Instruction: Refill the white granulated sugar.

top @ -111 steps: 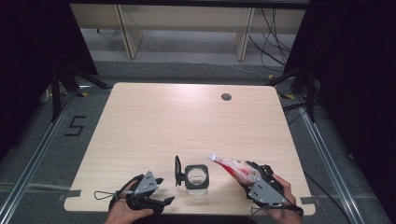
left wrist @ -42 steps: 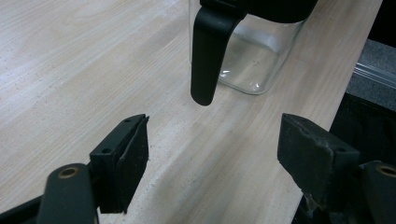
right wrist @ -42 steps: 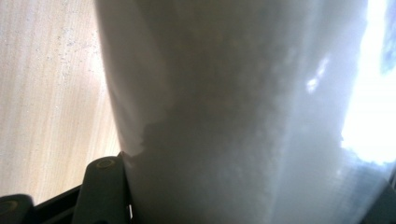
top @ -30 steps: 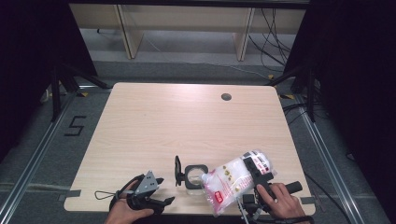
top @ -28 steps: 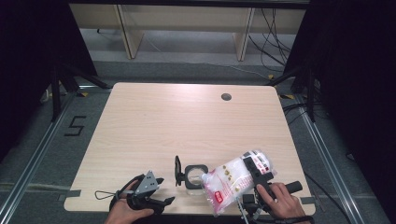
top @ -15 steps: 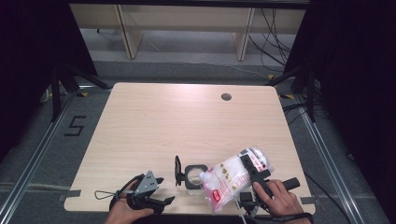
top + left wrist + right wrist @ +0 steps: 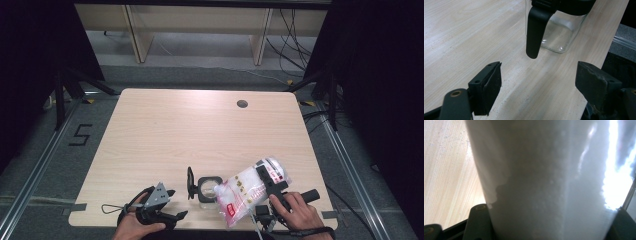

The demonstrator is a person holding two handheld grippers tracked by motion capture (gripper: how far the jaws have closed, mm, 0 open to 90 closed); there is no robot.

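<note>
A clear square glass jar (image 7: 209, 186) stands near the table's front edge, its black lid (image 7: 190, 182) swung up at its left. My right gripper (image 7: 269, 184) is shut on a clear plastic bag of white grains (image 7: 246, 191) with red labels. The bag is tilted, its lower end beside the jar's right side. In the right gripper view the bag (image 7: 549, 177) lies between the jaws of that gripper (image 7: 549, 225). My left gripper (image 7: 176, 203) rests open at the front left, aimed at the jar (image 7: 560, 35). Nothing lies between the jaws of the left gripper (image 7: 539, 80). The lid's black flap (image 7: 536, 30) hangs ahead of it.
The wooden table (image 7: 165, 130) has a round cable hole (image 7: 242, 104) at the back right. Its front edge runs just below both hands. Dark floor, tripod legs and shelving surround it.
Since the earliest frame the right gripper has raised and turned the bag from lying flat at the jar's right to a tilt against the jar. Over the last second nothing has visibly moved.
</note>
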